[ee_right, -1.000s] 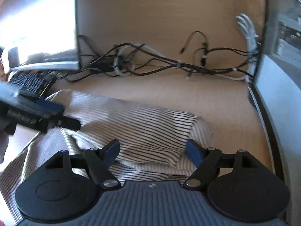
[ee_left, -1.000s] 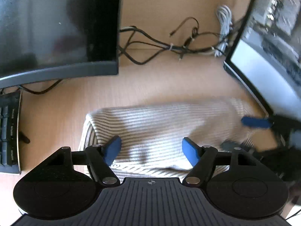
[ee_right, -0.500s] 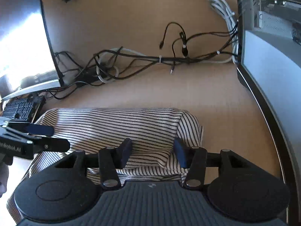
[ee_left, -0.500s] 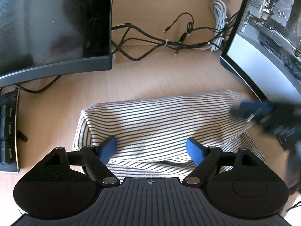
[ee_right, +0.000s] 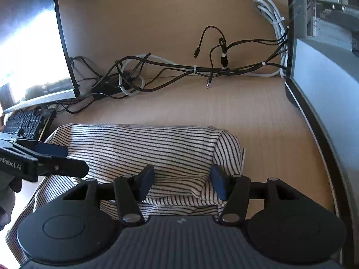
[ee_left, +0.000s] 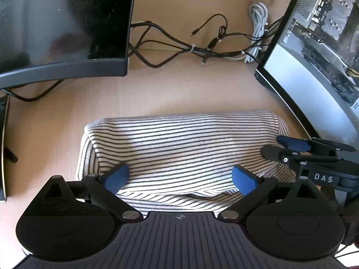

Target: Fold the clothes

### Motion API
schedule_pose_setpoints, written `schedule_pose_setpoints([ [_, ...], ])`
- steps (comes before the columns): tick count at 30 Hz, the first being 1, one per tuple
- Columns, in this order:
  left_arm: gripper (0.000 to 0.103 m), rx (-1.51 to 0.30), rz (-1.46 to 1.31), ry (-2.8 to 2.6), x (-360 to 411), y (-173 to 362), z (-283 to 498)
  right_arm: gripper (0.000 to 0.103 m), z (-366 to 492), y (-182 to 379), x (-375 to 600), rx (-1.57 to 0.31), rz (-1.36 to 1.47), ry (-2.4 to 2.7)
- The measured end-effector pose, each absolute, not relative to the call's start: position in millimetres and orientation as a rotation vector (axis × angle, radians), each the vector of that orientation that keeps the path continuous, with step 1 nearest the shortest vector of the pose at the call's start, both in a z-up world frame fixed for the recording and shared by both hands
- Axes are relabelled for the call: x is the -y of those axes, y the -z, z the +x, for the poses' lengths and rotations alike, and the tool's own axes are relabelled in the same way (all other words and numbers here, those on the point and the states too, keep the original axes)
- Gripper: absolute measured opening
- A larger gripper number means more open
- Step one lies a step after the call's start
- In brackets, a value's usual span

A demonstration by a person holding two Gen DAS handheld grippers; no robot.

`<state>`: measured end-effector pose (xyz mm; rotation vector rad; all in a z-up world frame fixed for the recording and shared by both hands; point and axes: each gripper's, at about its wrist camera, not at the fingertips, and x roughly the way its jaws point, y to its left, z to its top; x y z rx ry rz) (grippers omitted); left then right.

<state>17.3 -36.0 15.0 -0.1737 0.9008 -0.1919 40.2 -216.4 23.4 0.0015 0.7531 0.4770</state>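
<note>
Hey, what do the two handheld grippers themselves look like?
Both are matte black plastic. The left gripper has bright blue finger pads, two round discs, silver pivot screws and a ribbed body. The right gripper matches, its pads looking darker navy. White lettering shows on their sides: "DAS" on the right, "nRobot.AI" on the left.

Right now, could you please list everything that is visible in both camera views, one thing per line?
Striped garment: one, white with dark stripes, folded on the desk in front of both claws.
Desk: one, light wood, under everything.
Monitor: one, black, dark screen, far left.
Keyboard: one, black, left, below the monitor.
Computer case: one, grey with glass side, right.
Black cables: a tangled bunch, along the back of the desk.
White cable: one coiled bundle, back right, beside the case.
Left claw: one, black with blue pads, open over the garment.
Right claw: one, black with blue pads, open over the garment.
</note>
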Motion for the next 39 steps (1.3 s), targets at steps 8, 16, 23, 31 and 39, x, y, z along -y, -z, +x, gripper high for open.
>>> schedule_pose_setpoints([
  [8, 0.102, -0.913, -0.189, 0.215, 32, -17, 18, 0.072, 76, -60, 187, -0.717, 0.072, -0.731],
  [16, 0.102, -0.91, -0.175, 0.243, 25, -28, 15, 0.081, 115, -30, 134, -0.861, -0.113, -0.873],
  [23, 0.102, -0.898, -0.165, 0.303, 8, -37, -1, 0.094, 106, -15, 120, -0.861, -0.233, -0.899],
  [31, 0.102, -0.863, -0.223, 0.21, -23, -49, -12, 0.097, 106, -9, 108, -0.871, -0.275, -0.923],
  [39, 0.102, -0.853, -0.433, 0.07, -55, -45, -7, 0.039, 73, -27, 113, -0.757, -0.347, -0.902],
])
